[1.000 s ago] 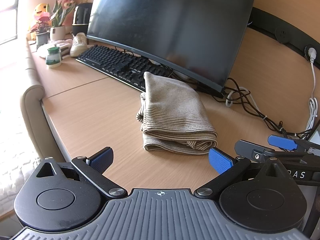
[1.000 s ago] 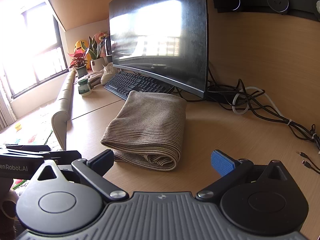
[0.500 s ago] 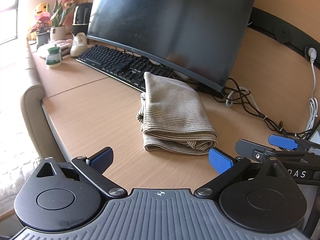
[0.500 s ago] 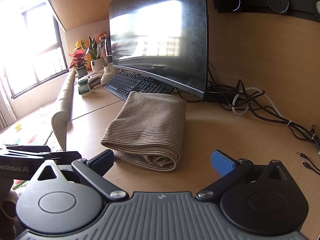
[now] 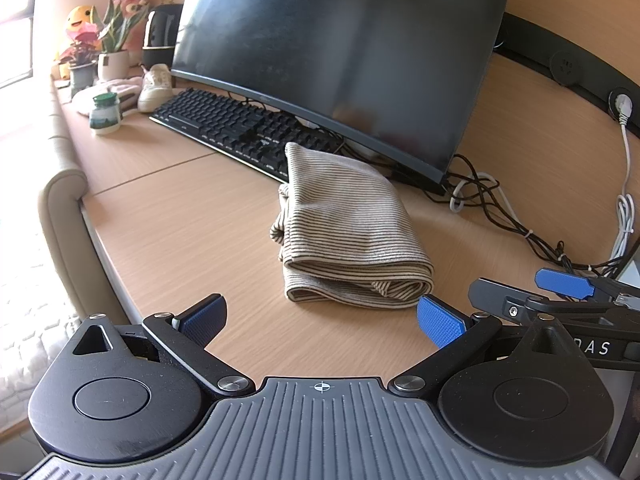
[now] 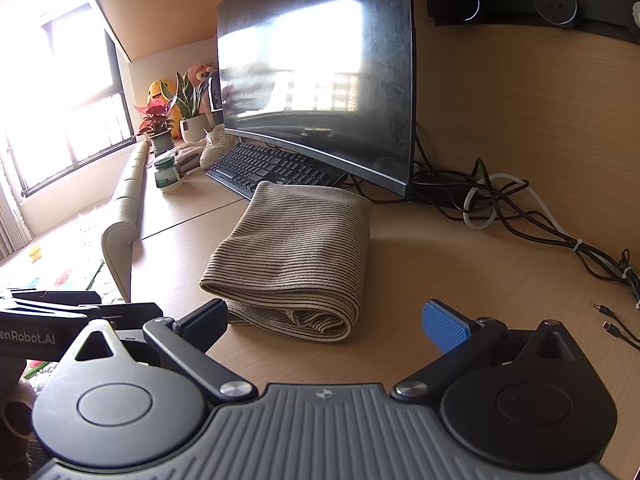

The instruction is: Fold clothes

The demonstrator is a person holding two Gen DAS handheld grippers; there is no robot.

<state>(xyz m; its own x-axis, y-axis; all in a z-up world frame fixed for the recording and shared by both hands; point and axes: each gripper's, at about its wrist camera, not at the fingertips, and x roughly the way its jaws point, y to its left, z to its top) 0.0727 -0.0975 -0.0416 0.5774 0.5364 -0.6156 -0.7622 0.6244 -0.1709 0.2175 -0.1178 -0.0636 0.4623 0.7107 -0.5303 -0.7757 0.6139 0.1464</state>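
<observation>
A beige striped garment [image 5: 348, 228] lies folded in a compact stack on the wooden desk [image 5: 180, 216], in front of the monitor. It also shows in the right wrist view [image 6: 296, 256]. My left gripper [image 5: 320, 320] is open and empty, just short of the garment's near edge. My right gripper [image 6: 324, 320] is open and empty, also just short of the fold. The right gripper's blue-padded fingers [image 5: 564, 284] show at the right edge of the left wrist view. The left gripper's body [image 6: 60, 316] shows at the left edge of the right wrist view.
A curved monitor [image 5: 344, 48] and black keyboard [image 5: 236, 128] stand behind the garment, whose far end touches the keyboard. Tangled cables [image 6: 500, 208] lie at the right. A green-lidded jar [image 5: 105, 114], a white shoe [image 5: 156, 86] and potted plants [image 5: 112, 52] sit far left. A padded edge [image 5: 64, 208] borders the desk's left side.
</observation>
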